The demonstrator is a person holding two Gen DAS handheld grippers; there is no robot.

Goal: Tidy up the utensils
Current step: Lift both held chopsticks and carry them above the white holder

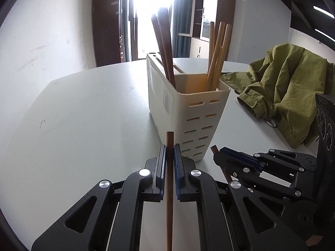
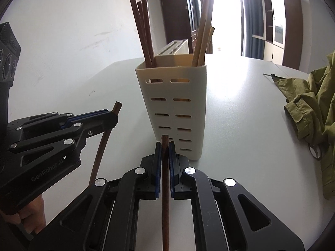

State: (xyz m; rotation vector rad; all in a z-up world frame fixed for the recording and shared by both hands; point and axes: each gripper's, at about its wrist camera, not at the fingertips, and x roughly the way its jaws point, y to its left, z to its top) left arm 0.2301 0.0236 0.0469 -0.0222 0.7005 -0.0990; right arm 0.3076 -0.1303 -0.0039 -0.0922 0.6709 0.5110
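Note:
A cream slotted utensil holder (image 1: 201, 125) (image 2: 178, 108) stands on the white table (image 1: 83, 108). Dark brown chopsticks (image 1: 165, 48) (image 2: 142, 27) lean in its left side, light bamboo chopsticks (image 1: 217, 54) (image 2: 203, 25) in its right. My left gripper (image 1: 169, 148) is shut on a dark brown chopstick (image 1: 169, 188), just short of the holder's near corner; it also shows in the right wrist view (image 2: 113, 115). My right gripper (image 2: 165, 146) is shut on another dark brown chopstick (image 2: 165, 188), just before the holder's base; it shows in the left wrist view (image 1: 217, 152).
An olive green jacket (image 1: 289, 83) (image 2: 314, 113) lies crumpled on the table to the right of the holder. A white wall (image 1: 41, 31) runs behind the table's left edge. Cabinets and a bright doorway stand at the back.

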